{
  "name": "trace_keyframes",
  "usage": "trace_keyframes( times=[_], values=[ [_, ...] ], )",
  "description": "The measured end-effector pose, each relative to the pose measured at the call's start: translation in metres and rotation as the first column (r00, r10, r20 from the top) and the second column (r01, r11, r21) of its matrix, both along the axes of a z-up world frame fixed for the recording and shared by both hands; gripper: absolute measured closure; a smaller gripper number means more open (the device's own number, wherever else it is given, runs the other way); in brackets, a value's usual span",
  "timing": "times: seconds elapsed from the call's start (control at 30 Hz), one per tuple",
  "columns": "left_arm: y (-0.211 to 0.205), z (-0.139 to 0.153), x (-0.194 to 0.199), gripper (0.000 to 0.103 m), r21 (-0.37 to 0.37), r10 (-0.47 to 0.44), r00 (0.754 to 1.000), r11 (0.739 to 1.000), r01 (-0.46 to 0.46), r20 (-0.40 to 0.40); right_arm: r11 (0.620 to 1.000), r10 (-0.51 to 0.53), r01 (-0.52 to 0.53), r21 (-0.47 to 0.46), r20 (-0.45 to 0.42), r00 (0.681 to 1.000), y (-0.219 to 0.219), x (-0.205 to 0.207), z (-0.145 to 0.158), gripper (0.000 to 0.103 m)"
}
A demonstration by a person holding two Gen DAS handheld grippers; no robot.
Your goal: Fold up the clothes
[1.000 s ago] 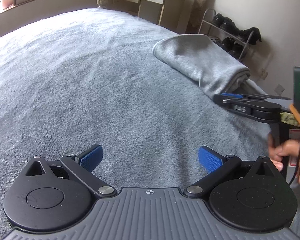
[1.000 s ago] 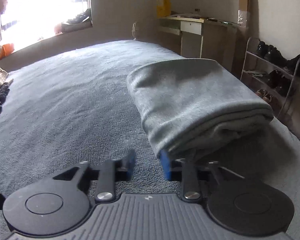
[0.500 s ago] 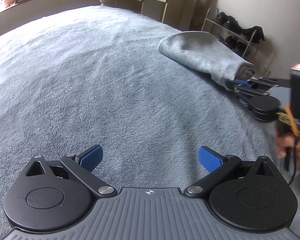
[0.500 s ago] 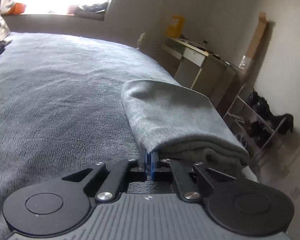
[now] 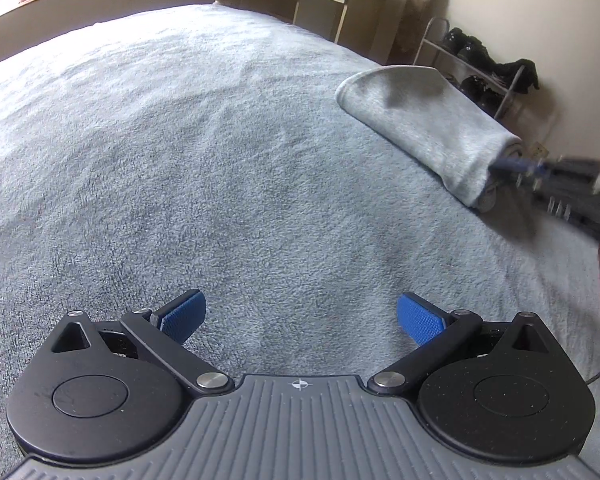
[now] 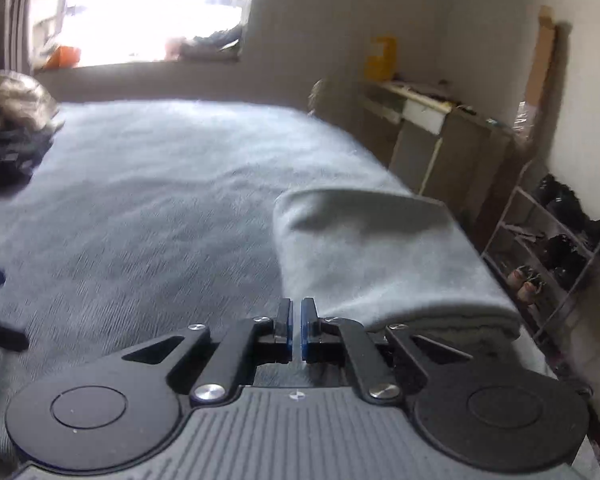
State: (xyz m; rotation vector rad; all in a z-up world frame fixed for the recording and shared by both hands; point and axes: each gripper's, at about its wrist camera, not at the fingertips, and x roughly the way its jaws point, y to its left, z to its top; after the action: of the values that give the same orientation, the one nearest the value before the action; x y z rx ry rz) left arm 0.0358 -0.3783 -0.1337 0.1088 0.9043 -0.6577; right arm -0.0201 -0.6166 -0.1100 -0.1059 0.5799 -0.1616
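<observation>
Folded grey garment point(image 6: 380, 256) lay at bed point(image 5: 220, 160) edge; right hand-held gripper point(image 6: 295, 326) pinched together at its near end, left hand-held gripper point(image 5: 300, 316) apart, empty. Risk: thin pinch slipping, layers unfolding

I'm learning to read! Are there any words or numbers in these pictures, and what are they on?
No words or numbers can be read anywhere.
Yellow box on the desk: any print too blurred to read.
Left gripper: only a small crosshair mark, no letters.
Folded grey cloth: no label showing.
</observation>
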Motion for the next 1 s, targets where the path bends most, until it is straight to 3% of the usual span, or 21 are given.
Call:
trace_keyframes(
  times=[0.07,0.2,0.4,0.5,0.6,0.7,0.8,0.9,1.0],
  values=[
    [-0.002,0.004,-0.002,0.000,-0.012,-0.009,1.000,1.000,0.009,0.008,0.994,-0.094,0.091,0.059,0.039,0.995,-0.018,0.007,0.000,0.099],
    [-0.004,0.012,-0.006,0.000,-0.033,-0.026,0.999,0.999,0.027,0.030,0.918,-0.227,0.268,0.293,-0.165,0.960,-0.068,0.020,-0.053,0.099],
    [0.007,0.020,0.000,0.000,-0.054,0.004,0.999,0.999,-0.002,0.046,0.909,-0.265,0.254,0.331,-0.013,0.964,-0.057,0.005,-0.006,0.098],
    [0.012,0.017,0.006,0.000,-0.068,0.034,0.999,0.997,-0.032,0.017,0.914,-0.224,0.196,0.355,0.039,0.974,-0.052,0.033,0.011,0.098],
    [0.022,0.016,0.011,0.000,-0.062,0.059,0.998,0.996,-0.059,0.003,0.925,-0.143,0.134,0.356,-0.001,0.990,-0.044,0.095,0.004,0.098],
    [0.033,0.016,0.015,0.000,-0.049,0.093,0.996,0.994,-0.093,0.001,0.949,-0.116,0.126,0.289,-0.051,0.992,-0.033,0.156,-0.015,0.098],
    [0.047,0.013,0.021,0.000,-0.024,0.134,0.991,0.991,-0.134,-0.005,0.944,-0.119,0.163,0.287,-0.162,0.979,-0.033,0.196,-0.053,0.098],
    [0.055,0.009,0.028,0.000,-0.021,0.162,0.987,0.986,-0.163,-0.021,0.941,-0.139,0.167,0.295,-0.115,0.984,-0.032,0.191,-0.060,0.098],
    [0.055,0.005,0.034,0.000,-0.025,0.169,0.985,0.985,-0.170,-0.033,0.925,-0.153,0.159,0.345,-0.044,0.987,-0.044,0.169,-0.038,0.098]
  ],
)
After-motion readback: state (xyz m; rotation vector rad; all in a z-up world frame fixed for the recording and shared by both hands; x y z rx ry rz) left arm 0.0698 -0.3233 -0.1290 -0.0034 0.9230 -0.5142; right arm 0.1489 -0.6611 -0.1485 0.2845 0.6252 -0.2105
